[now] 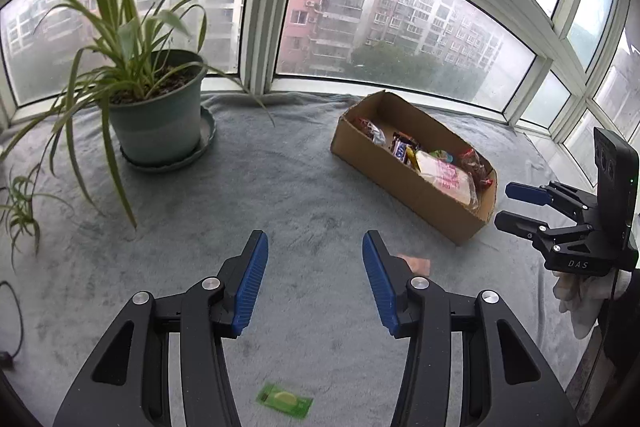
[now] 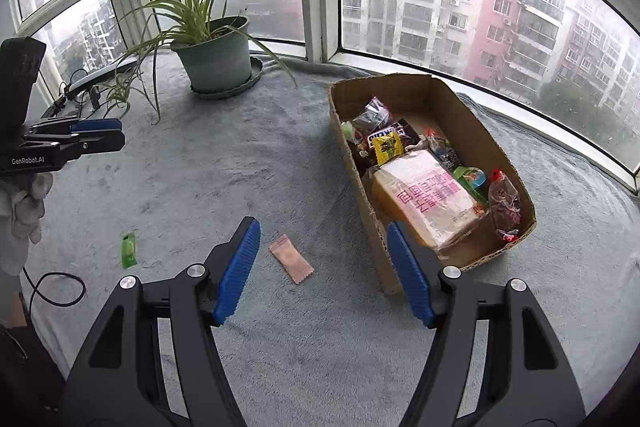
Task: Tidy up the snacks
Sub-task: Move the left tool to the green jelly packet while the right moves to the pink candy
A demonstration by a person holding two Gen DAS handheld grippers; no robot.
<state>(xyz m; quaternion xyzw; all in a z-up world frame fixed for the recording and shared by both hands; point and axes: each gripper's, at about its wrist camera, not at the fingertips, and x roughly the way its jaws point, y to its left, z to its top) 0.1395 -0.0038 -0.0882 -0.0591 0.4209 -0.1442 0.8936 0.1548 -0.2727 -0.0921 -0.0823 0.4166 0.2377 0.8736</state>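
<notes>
A brown cardboard box [image 2: 448, 95] holds several snack packs, among them a large pink-and-white bread pack [image 2: 430, 197]; the box also shows in the left wrist view [image 1: 372, 143]. A pink sachet [image 2: 291, 258] lies flat on the grey blanket left of the box, partly hidden behind my finger in the left wrist view [image 1: 418, 264]. A green sachet [image 2: 128, 249] lies further left, below my left gripper [image 1: 315, 243] in its own view [image 1: 285, 399]. My left gripper is open and empty. My right gripper [image 2: 323, 231] is open and empty above the pink sachet.
A potted spider plant [image 1: 156, 107] stands on a saucer at the back left by the window. A black cable [image 2: 56, 289] loops at the blanket's left edge. Window frames [image 1: 276, 7] bound the far side. A gloved hand [image 2: 24, 203] holds the left gripper.
</notes>
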